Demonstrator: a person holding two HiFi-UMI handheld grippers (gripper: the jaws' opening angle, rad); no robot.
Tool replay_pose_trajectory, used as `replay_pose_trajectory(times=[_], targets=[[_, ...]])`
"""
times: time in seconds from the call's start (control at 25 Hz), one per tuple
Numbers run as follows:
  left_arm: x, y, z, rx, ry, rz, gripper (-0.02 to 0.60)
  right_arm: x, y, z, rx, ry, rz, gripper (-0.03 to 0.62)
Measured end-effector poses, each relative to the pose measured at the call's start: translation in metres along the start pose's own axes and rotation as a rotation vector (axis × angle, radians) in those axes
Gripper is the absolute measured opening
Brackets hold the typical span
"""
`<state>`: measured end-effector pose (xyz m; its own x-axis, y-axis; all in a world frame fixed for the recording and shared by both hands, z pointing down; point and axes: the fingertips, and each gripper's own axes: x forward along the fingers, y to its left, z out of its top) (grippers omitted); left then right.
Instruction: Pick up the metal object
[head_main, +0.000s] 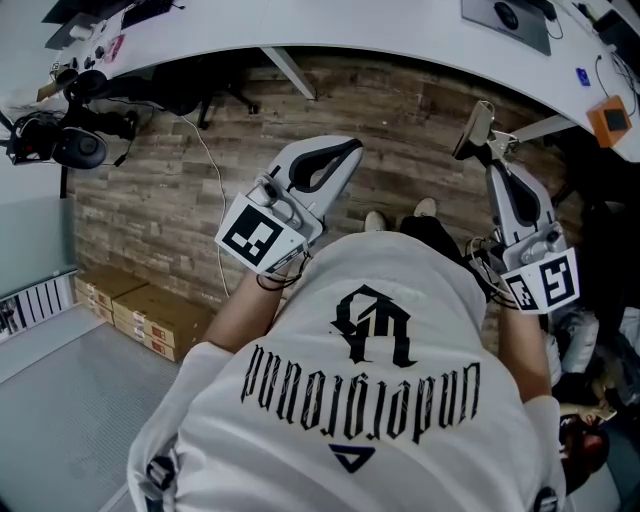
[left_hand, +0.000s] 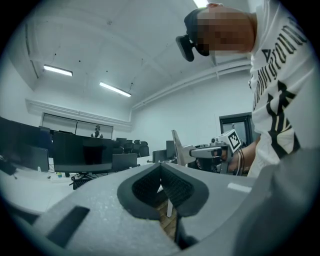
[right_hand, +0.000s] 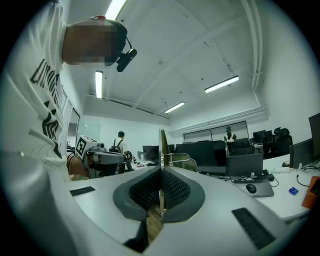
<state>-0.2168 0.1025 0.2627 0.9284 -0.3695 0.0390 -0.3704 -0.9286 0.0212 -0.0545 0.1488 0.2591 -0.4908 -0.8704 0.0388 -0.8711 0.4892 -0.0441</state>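
at two o'clock over the floor (head_main: 400, 120), the right hand-held gripper (head_main: 492, 163) grips the metal object (head_main: 478, 125) aloft. the left hand-held gripper (head_main: 342, 153) is clenched empty; pickup looks done.

Floor (head_main: 330, 110): brown wood-look planks
Desk (head_main: 350, 30): long, white, curved
Boxes (head_main: 150, 315): cardboard, on the floor at left
Ceiling (right_hand: 200, 45): white, strip lights (right_hand: 221, 84) lit
Monitors (left_hand: 82, 152): dark, in a row
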Motion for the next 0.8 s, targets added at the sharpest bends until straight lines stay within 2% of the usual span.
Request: replay_pose_trajectory(times=[0.8], targets=[[0.017, -0.027, 0.001, -0.012, 0.01, -0.03, 0.015, -0.034, 0.008, -0.011, 0.009, 0.006, -0.003, 0.014]])
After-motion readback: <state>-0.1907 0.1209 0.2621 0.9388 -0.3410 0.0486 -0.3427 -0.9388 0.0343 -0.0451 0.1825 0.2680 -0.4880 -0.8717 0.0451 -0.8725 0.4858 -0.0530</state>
